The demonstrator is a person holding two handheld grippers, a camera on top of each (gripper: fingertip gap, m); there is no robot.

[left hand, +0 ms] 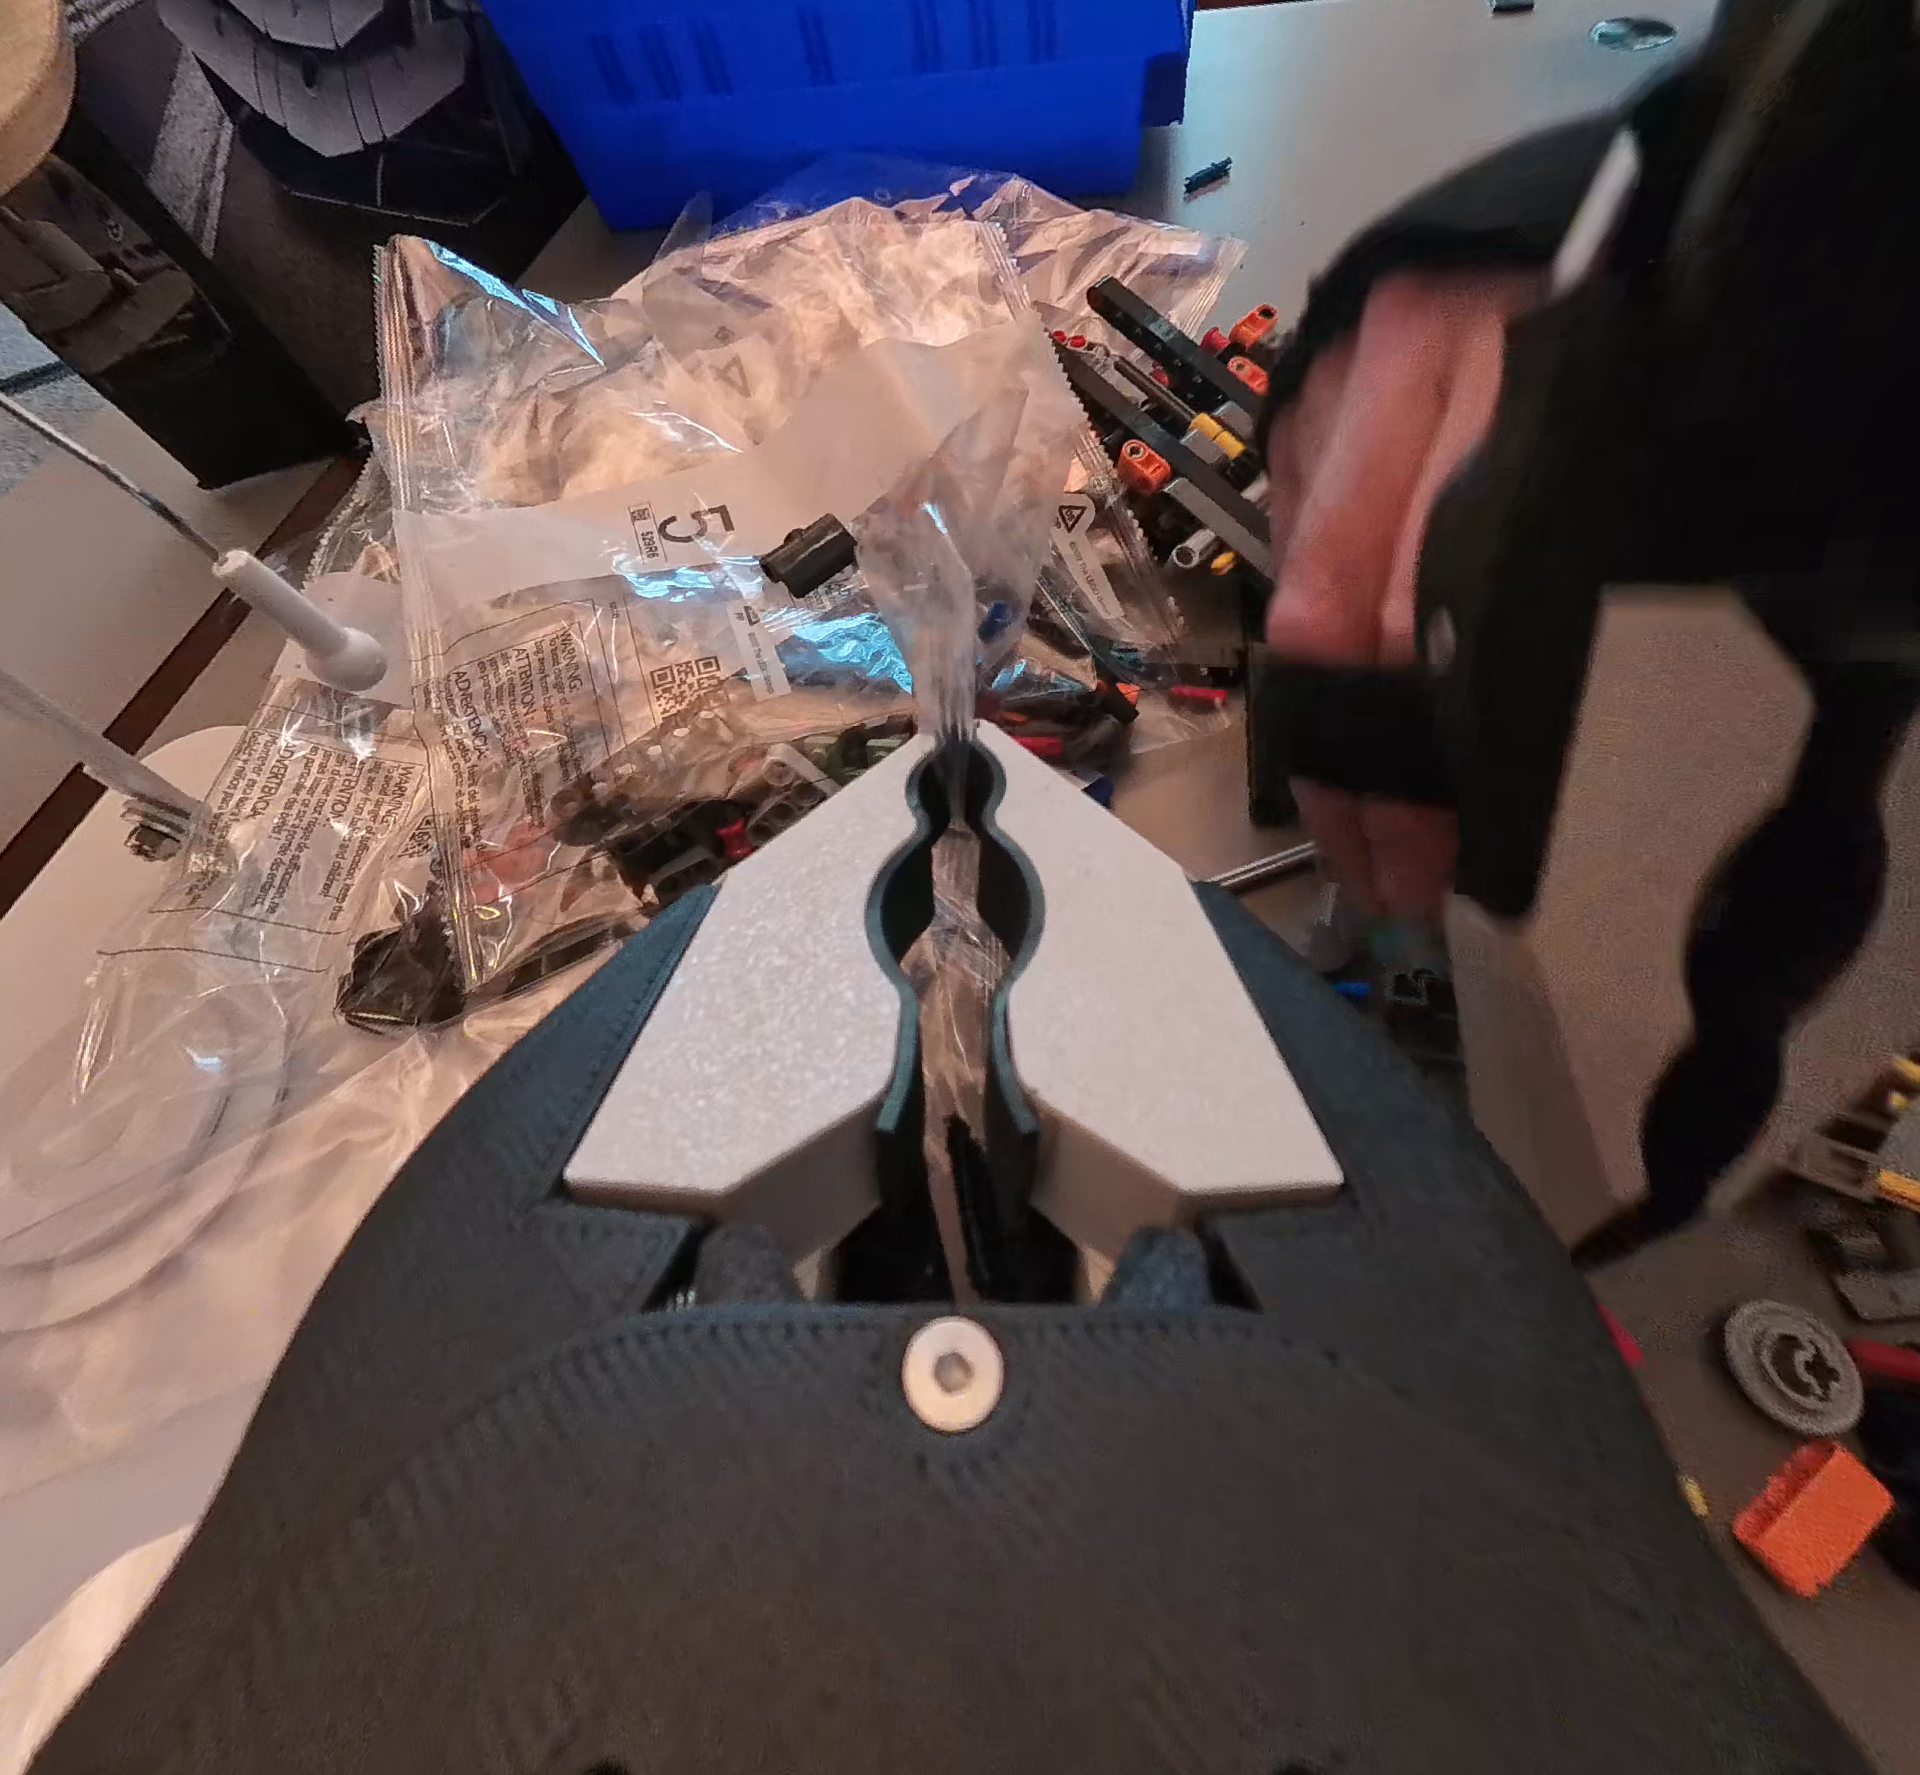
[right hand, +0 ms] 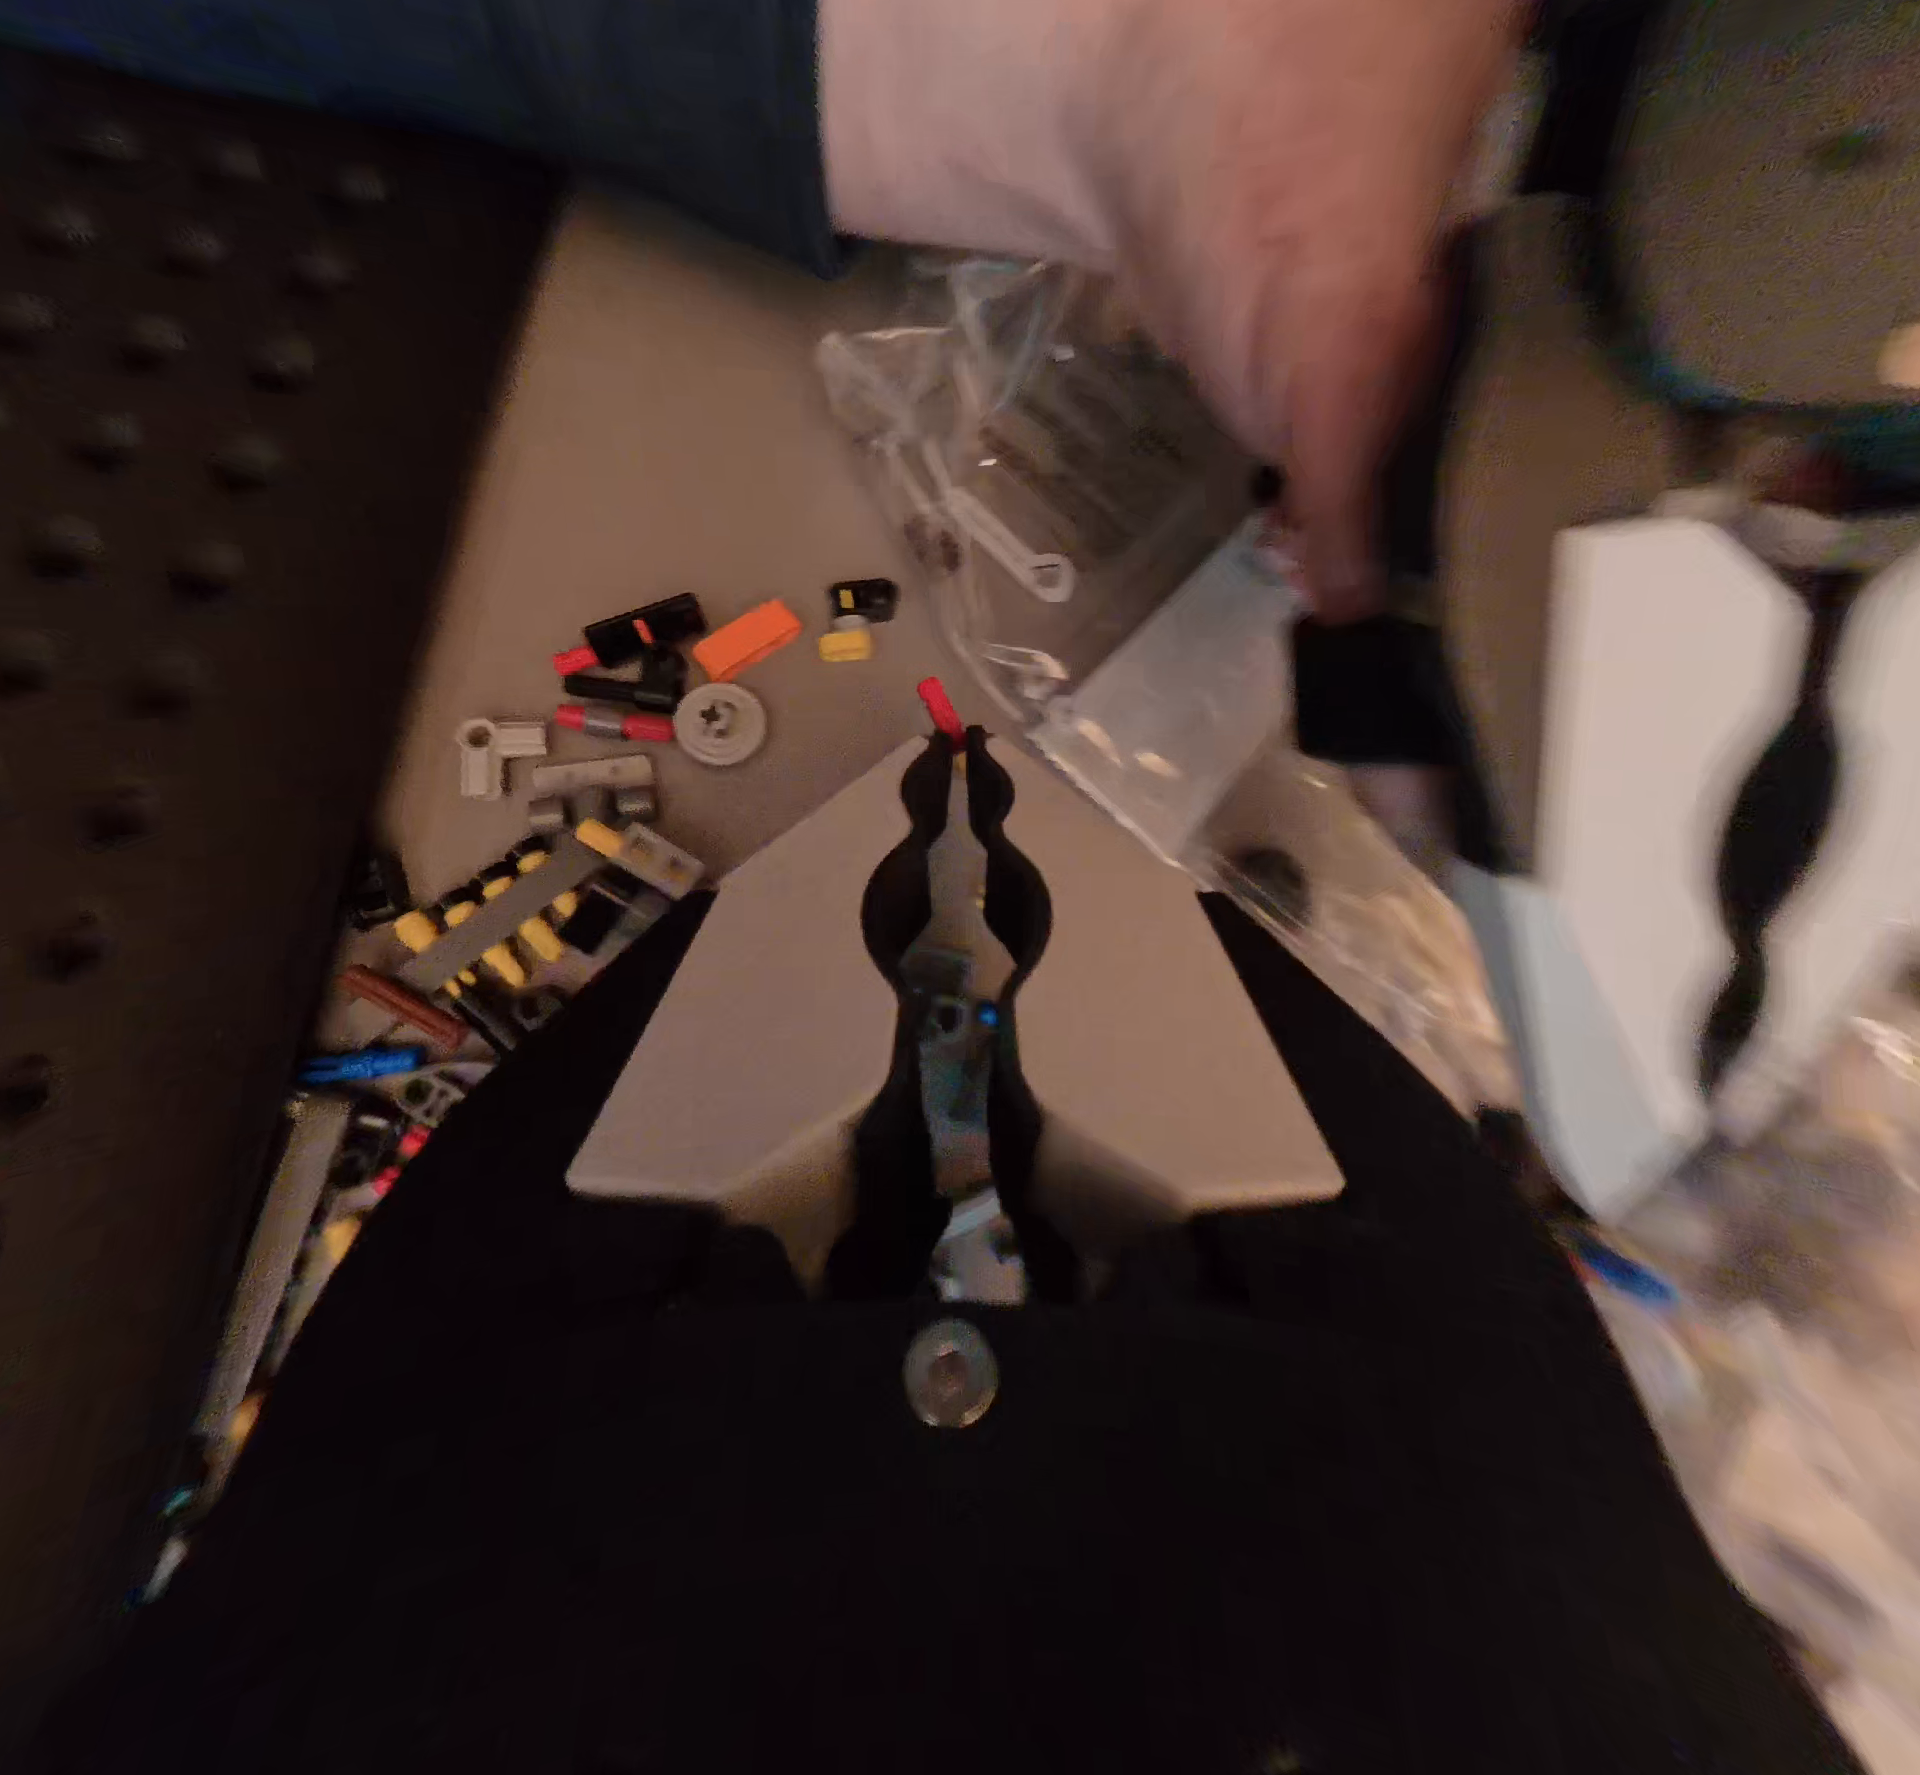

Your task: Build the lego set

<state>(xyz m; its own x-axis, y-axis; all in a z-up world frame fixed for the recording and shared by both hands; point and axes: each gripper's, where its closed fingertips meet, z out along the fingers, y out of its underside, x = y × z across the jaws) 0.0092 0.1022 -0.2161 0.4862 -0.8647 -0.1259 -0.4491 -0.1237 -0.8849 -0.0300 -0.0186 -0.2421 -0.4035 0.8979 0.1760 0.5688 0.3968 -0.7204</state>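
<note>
In the left wrist view my left gripper [left hand: 951,743] is shut on a crumpled clear plastic bag [left hand: 940,582], which runs down between the pads and rises past the tips. Its white fingers [right hand: 1662,738] show blurred at the right of the right wrist view. My right gripper [right hand: 954,740] is shut, and a small red pin [right hand: 935,702] sticks out from between its tips, above the table. The hand on the right gripper [left hand: 1382,478] shows blurred in the left wrist view.
More clear bags of parts [left hand: 582,645] lie ahead, with a blue bin [left hand: 831,32] behind them. Loose parts [right hand: 623,686], an orange brick [right hand: 746,636], a grey disc [right hand: 719,723] and a grey build with yellow pins [right hand: 520,915] lie beside a black studded plate [right hand: 208,478]. Tip to tip, the grippers are about 12 cm apart.
</note>
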